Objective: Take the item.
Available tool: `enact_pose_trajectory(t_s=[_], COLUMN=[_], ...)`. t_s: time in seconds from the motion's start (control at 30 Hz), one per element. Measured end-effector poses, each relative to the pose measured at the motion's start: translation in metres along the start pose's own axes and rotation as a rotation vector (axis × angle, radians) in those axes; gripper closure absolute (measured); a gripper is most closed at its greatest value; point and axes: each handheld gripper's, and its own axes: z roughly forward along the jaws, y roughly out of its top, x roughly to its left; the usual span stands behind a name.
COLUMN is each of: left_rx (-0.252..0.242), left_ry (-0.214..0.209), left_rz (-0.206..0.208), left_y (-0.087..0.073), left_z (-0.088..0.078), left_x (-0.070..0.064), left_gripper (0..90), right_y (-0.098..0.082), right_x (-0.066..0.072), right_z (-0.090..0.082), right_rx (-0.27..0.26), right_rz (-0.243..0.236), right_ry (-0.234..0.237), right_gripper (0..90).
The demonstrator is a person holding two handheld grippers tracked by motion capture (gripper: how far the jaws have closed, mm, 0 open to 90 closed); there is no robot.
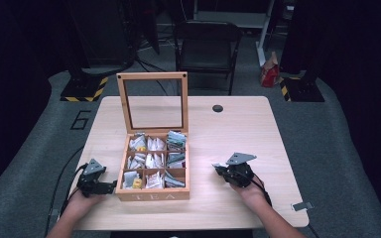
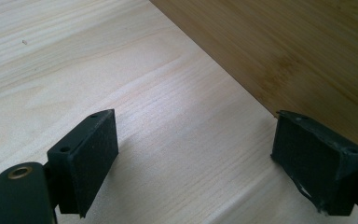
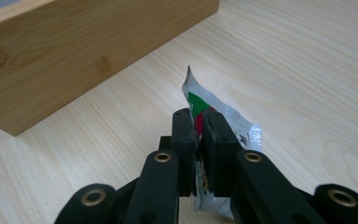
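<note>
While right gripper (image 3: pixel 199 122) pinches tea sachet (image 3: pixel 223 122) thinly, right of tea box (image 1: pixel 153 191): slip risk, foil crumpling. Left gripper (image 2: pixel 193 154) spread, empty, against box's left wall.

A lab or studio: dark curtains, hazard-striped stand bases (image 1: pixel 84 90), floor cables, folding chair (image 1: pixel 206 47) beyond the worktop (image 1: pixel 238 129).

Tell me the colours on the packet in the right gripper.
Silver-white packet with green and red print, clearest in the right gripper view.
</note>
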Motion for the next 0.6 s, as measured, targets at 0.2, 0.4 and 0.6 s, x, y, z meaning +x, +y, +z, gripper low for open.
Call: enact_pose_trajectory(t_s=[0.2, 0.4, 0.6], left_rx=[0.000, 0.000, 0.000], left_ry=[0.001, 0.000, 0.001], left_rz=[0.001, 0.001, 0.000], left_y=[0.0000, 0.0000, 0.0000], left_z=[-0.0001, 0.0000, -0.0001], left_x=[0.0000, 0.0000, 0.0000], left_gripper=[13.8, 13.8, 13.8], right_y=[-0.0005, -0.0009, 0.0003], right_x=[-0.0001, 0.0016, 0.0023], right_z=[0.0014, 0.0039, 0.0031], right_rx=[0.016, 0.011, -0.003], right_rz=[-0.003, 0.032, 0.035], right_ry=[0.005, 0.015, 0.026], right_gripper=[79.1, 59.4, 50.1])
